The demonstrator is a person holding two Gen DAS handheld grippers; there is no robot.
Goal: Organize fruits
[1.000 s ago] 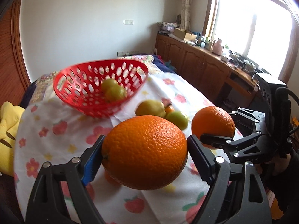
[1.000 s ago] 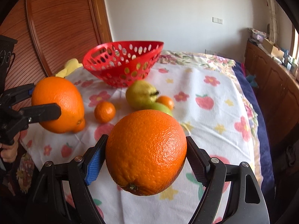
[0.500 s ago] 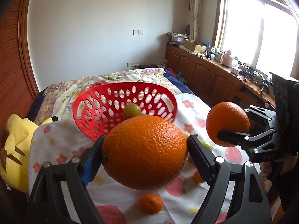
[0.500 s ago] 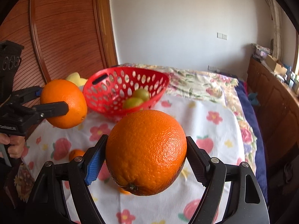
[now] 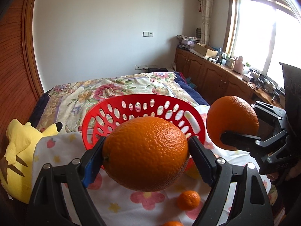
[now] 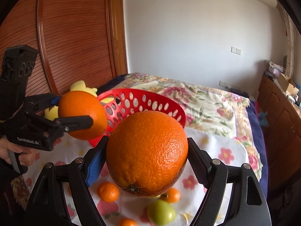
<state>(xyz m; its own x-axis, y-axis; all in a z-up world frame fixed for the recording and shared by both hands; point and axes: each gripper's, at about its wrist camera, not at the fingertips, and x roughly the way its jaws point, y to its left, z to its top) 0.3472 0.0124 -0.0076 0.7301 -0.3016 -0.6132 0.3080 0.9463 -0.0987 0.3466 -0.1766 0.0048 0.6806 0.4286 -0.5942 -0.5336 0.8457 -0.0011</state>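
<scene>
Left gripper [image 5: 145, 151]: clamped on large round orange [image 5: 145, 154], held above cloth. Right gripper [image 6: 146, 153]: clamped on second large orange [image 6: 147, 153], likewise raised. Red perforated plastic basket [image 5: 143, 103] located directly ahead of both grippers, rim just beyond and below each orange. Left orange judged nearer basket mouth; forward advance required before release. Small mandarins [image 6: 108, 192] and green fruit [image 6: 161, 212] left on floral cloth [image 6: 225, 150] below.

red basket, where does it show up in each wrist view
Left wrist view: the red basket sits mid-frame, just behind the orange in the left tongs.
Right wrist view: red basket left of center, behind both held oranges.
Shared landmark: the yellow plush toy beside the basket.
</scene>
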